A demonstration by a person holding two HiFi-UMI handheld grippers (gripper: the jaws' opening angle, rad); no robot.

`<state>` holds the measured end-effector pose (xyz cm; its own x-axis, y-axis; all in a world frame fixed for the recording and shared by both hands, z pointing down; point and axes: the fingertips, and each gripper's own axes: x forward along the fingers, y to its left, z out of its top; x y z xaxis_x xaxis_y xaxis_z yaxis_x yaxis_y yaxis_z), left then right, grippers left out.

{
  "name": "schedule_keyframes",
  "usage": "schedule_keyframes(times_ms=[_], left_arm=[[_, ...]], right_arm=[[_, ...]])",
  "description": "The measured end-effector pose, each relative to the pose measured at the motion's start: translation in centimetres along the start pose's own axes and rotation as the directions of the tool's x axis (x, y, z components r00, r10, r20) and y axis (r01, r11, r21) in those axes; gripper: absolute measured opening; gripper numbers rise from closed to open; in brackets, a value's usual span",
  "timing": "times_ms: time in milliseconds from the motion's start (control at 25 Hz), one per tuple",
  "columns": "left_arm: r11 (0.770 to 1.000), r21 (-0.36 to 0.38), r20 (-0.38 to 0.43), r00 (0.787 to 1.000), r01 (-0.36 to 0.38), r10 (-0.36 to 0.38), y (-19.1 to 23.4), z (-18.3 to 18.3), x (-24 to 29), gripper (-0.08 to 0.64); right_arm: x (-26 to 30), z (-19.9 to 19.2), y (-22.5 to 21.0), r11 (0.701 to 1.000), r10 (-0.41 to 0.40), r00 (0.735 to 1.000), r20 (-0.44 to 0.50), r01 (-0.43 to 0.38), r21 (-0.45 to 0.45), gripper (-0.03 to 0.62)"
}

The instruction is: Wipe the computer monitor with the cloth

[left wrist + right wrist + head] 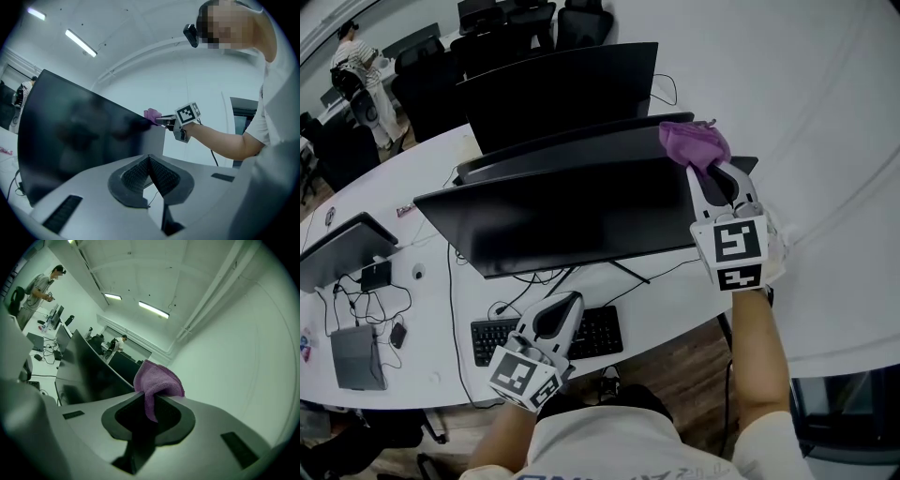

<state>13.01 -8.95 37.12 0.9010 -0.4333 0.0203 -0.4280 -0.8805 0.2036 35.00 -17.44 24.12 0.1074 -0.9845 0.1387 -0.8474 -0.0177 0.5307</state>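
The right gripper (148, 412) is clamped on the cloth (157, 383). A fold of the purple fabric is pinched between the jaws, and the rest bunches up and forward past their tips. The cloth points the same way as the gripper, away from the person.

Just ahead of those tips and a little to their left is the top right corner of the monitor (86, 376). In the head view the cloth (695, 143) sits right at that corner. It looks to be resting on the top edge, but I cannot tell whether it is pressing.

From the right gripper (710, 178) the monitor (572, 214) stretches away to its left. Its long axis runs side to side along the desk (675, 302), and the dark screen faces back toward the person. I judge that the wipe turns on this: the whole screen lies left of and below the cloth, so a stroke would travel leftward along that axis.

The left gripper (563, 309) is farther from the work. It is held low in front of the screen, above the keyboard (602, 330), with its jaws pressed together on nothing. From the left gripper (150, 162) the screen (79, 140) rises ahead and to the left. The cloth (152, 114) is up and beyond at the far corner, so the right hand is the nearer one.
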Motion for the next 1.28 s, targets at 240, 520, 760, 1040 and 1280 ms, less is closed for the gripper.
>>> schedule_keyframes(times_ms=[240,520,760,1040,1280], left_arm=[[0.999,-0.002,0.001,0.999,0.034,-0.034,-1.7,-0.2,2.9,0.008],[0.998,-0.004,-0.010,0.998,0.064,-0.064,-3.2,-1.1,5.8,0.008],[0.997,-0.001,-0.018,0.997,0.074,-0.074,-3.9,-1.3,7.2,0.008],[0.997,-0.002,-0.027,0.997,0.077,-0.077,-4.2,-1.7,8.3,0.008],[0.997,0.004,-0.046,0.996,0.074,-0.073,-4.3,-2.0,8.6,0.008]], right_arm=[[-0.6,-2.4,-3.4,0.999,-0.041,0.999,-0.020,0.041,0.007,0.067],[-1.3,-5.1,-7.6,0.995,-0.088,0.995,-0.038,0.089,0.033,0.067],[-1.7,-6.4,-9.6,0.993,-0.111,0.993,-0.037,0.113,0.047,0.067],[-2.0,-7.3,-11.2,0.988,-0.135,0.990,-0.031,0.137,0.068,0.067],[-3.0,-8.4,-14.2,0.976,-0.195,0.981,-0.005,0.195,0.098,0.067]])
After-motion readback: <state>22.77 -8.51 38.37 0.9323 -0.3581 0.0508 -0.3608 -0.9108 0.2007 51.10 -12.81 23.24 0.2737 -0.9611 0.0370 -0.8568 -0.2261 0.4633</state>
